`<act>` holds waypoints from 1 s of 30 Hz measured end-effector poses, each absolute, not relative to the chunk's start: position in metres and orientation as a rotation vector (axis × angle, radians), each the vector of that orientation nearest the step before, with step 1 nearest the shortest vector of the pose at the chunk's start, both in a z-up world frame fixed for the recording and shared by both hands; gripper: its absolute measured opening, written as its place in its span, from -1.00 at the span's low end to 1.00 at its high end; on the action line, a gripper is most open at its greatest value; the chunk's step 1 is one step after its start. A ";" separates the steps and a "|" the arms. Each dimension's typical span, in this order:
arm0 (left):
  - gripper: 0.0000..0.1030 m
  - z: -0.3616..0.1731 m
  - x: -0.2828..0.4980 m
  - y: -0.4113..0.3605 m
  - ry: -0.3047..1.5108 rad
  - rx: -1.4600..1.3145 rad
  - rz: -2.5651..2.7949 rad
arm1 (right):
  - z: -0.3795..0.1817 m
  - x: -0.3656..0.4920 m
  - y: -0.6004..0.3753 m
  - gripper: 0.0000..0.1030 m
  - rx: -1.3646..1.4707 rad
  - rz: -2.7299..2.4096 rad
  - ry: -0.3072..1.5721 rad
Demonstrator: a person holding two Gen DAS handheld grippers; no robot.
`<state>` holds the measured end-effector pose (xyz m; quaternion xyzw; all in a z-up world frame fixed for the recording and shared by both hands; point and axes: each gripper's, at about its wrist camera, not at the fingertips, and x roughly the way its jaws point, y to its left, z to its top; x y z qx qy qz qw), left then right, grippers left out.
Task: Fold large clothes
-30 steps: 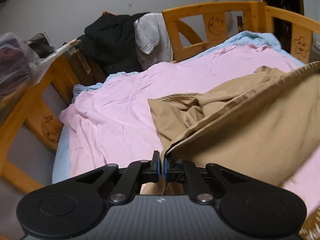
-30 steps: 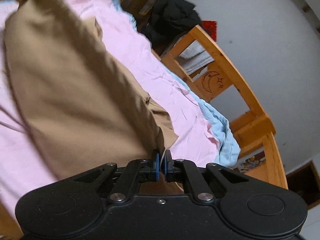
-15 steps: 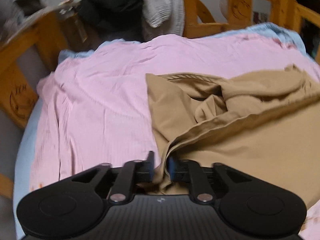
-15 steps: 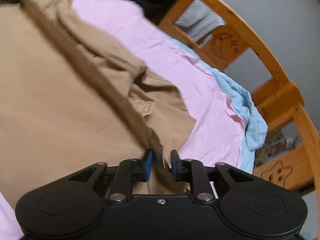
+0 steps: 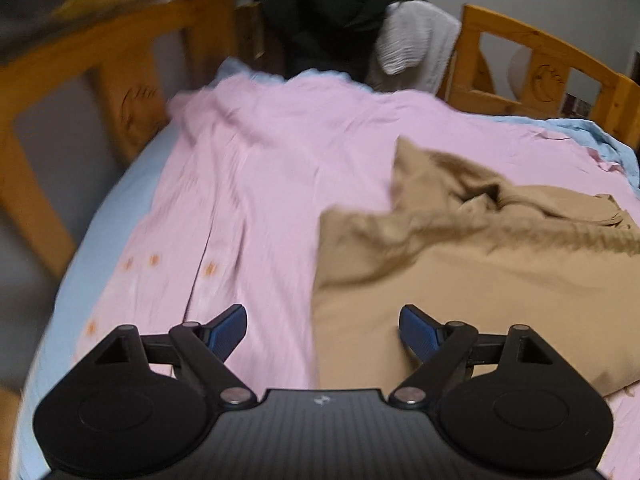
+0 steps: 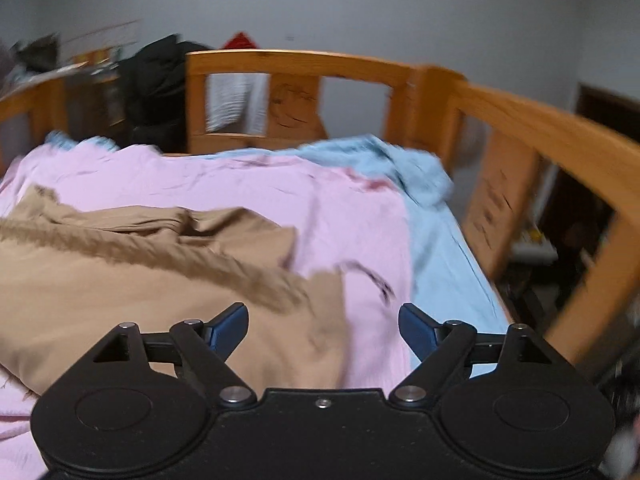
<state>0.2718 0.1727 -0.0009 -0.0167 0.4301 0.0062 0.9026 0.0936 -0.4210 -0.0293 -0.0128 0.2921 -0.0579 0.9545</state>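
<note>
A large tan garment (image 5: pixel 472 264) lies rumpled on the pink sheet (image 5: pixel 260 184) of a bed, its near part folded flat over itself. It also shows in the right wrist view (image 6: pixel 132 280). My left gripper (image 5: pixel 323 330) is open and empty, hovering just above the garment's near left edge. My right gripper (image 6: pixel 323 328) is open and empty above the garment's near right corner, over the pink sheet (image 6: pixel 352 216).
Orange wooden bed rails (image 5: pixel 120 60) (image 6: pixel 512 120) ring the bed. Black and white clothes (image 5: pixel 360 20) hang over the far rail. A light blue sheet (image 6: pixel 436 232) shows along the right edge and the left edge (image 5: pixel 112 216).
Both grippers opened and let go of the tan garment, which dropped flat onto the bed. Both grippers pulled back and tilted up toward the far rail.
</note>
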 end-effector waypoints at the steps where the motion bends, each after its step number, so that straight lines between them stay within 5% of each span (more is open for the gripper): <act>1: 0.69 -0.006 0.270 0.175 0.901 -0.038 0.022 | -0.036 0.091 -0.424 0.63 -0.003 -0.136 0.604; 15: 0.80 -0.018 0.242 0.187 0.822 -0.120 0.146 | -0.074 0.074 -0.427 0.64 0.049 -0.306 0.648; 20: 0.95 0.000 0.183 0.184 0.668 -0.225 0.090 | -0.043 0.036 -0.411 0.75 0.239 -0.224 0.621; 30: 0.95 -0.019 0.179 0.148 0.793 -0.524 -0.149 | -0.068 0.036 -0.418 0.71 0.798 -0.076 0.715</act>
